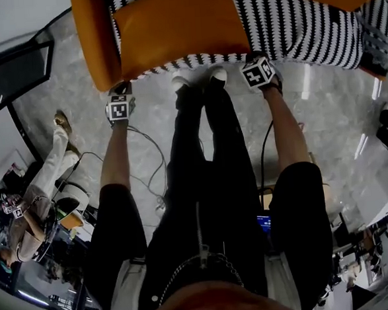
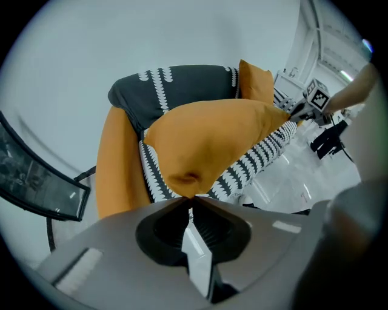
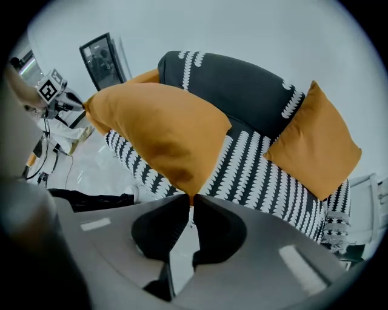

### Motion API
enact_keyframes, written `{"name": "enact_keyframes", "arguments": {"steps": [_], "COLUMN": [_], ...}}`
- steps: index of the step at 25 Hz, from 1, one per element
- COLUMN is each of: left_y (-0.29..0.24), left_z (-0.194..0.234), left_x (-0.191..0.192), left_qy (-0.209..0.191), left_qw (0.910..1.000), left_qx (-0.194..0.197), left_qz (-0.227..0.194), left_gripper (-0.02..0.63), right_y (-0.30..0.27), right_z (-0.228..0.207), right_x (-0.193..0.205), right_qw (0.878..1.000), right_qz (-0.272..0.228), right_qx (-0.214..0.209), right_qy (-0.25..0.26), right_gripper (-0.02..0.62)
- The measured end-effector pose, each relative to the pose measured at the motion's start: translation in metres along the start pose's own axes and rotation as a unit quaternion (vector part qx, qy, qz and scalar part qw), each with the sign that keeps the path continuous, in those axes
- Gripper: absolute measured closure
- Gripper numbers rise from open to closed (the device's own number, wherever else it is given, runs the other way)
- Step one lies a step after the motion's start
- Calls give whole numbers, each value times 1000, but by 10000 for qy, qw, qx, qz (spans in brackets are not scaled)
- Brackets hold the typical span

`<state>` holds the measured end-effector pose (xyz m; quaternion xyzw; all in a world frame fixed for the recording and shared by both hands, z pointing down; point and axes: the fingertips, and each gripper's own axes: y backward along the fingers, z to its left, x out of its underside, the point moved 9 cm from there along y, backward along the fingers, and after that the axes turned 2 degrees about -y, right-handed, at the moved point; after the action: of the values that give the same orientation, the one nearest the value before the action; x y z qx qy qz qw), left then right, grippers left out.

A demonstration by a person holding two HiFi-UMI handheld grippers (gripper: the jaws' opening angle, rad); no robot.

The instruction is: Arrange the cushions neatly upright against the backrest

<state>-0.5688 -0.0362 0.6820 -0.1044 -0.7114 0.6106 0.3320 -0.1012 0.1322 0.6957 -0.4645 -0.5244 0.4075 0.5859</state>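
An orange cushion point(image 1: 178, 29) hangs lifted over the front of the sofa seat point(image 1: 304, 24), which has a black-and-white patterned cover. My left gripper point(image 1: 120, 91) is shut on the cushion's near left corner, and my right gripper point(image 1: 259, 61) is shut on its near right corner. In the left gripper view the cushion point(image 2: 212, 136) stretches away from the pinched corner at the left gripper point(image 2: 189, 198). The right gripper view shows the same cushion point(image 3: 157, 130) pinched in the right gripper point(image 3: 191, 203). A second orange cushion point(image 3: 318, 142) leans upright against the dark backrest point(image 3: 242, 82) further right.
An orange armrest point(image 1: 93, 39) bounds the sofa on the left. The holder's legs and white shoes point(image 1: 198, 78) stand right at the sofa's front edge. Cables point(image 1: 147, 154) lie on the grey floor, and another person point(image 1: 43, 181) sits at the left by a dark framed panel point(image 1: 9, 71).
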Motion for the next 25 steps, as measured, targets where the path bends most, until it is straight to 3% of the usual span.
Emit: {"name": "enact_keyframes", "arguments": {"steps": [5, 15, 20, 25], "left_y": [12, 48, 20, 4], "left_z": [13, 28, 88, 120], "left_x": [-27, -146, -196, -222], "left_qy": [353, 103, -94, -208], "left_qw": [9993, 9974, 9950, 9905], "left_qx": [-76, 291, 639, 1000], "left_qz": [16, -652, -769, -919], "left_gripper": [577, 575, 575, 575], "right_y": [25, 91, 69, 67], "right_z": [-1, -87, -103, -110], "right_x": [-21, -101, -173, -211], "right_qw": [9999, 9965, 9936, 9908], "right_qz": [-54, -221, -201, -375], "right_qx": [-146, -113, 59, 262], "right_qy": [-41, -792, -1114, -1273], "right_gripper": [569, 569, 569, 569]}}
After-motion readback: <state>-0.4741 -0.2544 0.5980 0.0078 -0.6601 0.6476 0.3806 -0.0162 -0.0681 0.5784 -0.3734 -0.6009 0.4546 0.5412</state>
